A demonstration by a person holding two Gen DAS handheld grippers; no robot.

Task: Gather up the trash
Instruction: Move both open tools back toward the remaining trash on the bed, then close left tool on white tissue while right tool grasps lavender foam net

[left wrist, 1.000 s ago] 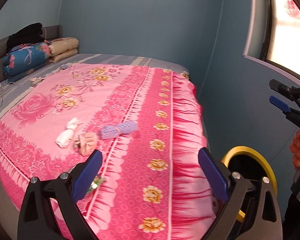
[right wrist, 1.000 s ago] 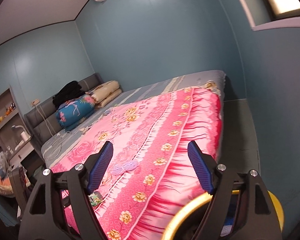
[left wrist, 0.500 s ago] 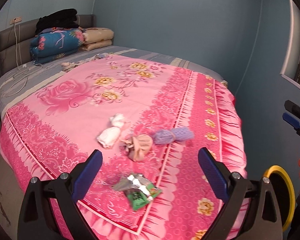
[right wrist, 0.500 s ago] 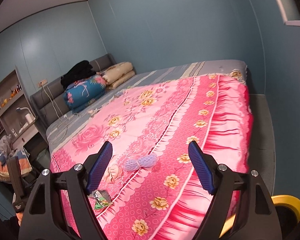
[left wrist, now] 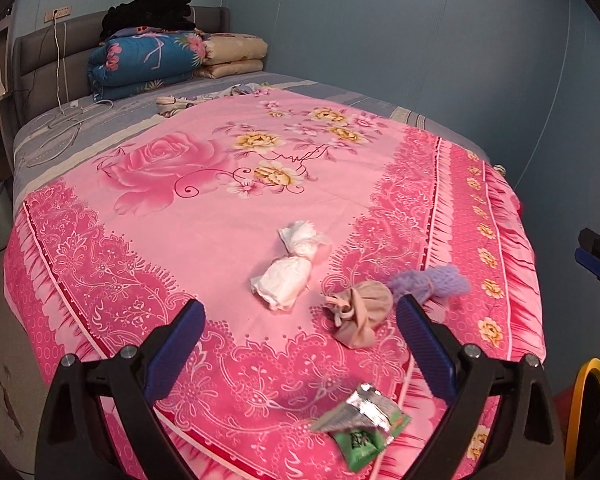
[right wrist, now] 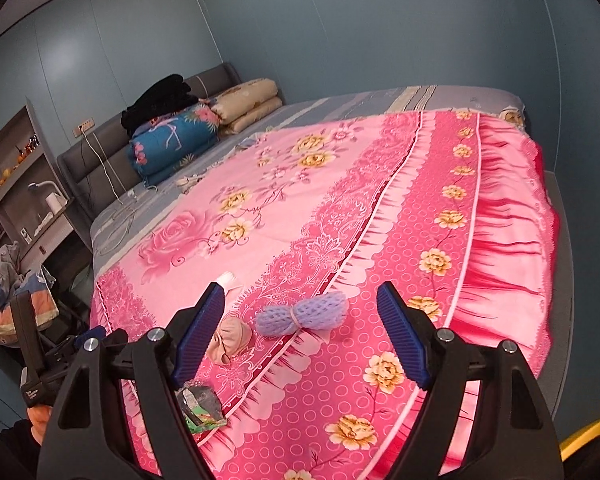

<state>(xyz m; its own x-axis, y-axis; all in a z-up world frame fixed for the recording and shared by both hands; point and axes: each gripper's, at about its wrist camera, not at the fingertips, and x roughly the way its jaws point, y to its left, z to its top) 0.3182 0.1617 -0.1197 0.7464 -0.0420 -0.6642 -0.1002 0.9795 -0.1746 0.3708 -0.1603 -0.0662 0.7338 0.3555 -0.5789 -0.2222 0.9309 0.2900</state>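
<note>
Several bits of trash lie near the foot of the pink flowered bed cover (left wrist: 204, 216): a green and silver wrapper (left wrist: 360, 426), a white crumpled wad (left wrist: 294, 266), a beige tied bundle (left wrist: 360, 312) and a purple foam net (left wrist: 436, 282). My left gripper (left wrist: 300, 346) is open and empty, above the cover's near edge, with the wrapper just below it. My right gripper (right wrist: 300, 336) is open and empty, with the purple net (right wrist: 302, 314) between its fingers in view, farther off. The beige bundle (right wrist: 228, 338) and wrapper (right wrist: 200, 404) lie to its left.
A yellow-rimmed bin shows at the lower right, by the bed's corner (left wrist: 588, 384), and in the right wrist view (right wrist: 588, 434). Folded quilts (left wrist: 148, 60) and black clothes sit at the headboard. Cables (left wrist: 68, 120) lie on the grey sheet. Shelves (right wrist: 16, 184) stand left of the bed.
Both grippers have swung left and risen over the foot of the bed. The wrapper has come into the left view. The yellow bin has slid to the frame edges. Both jaws stayed open.
</note>
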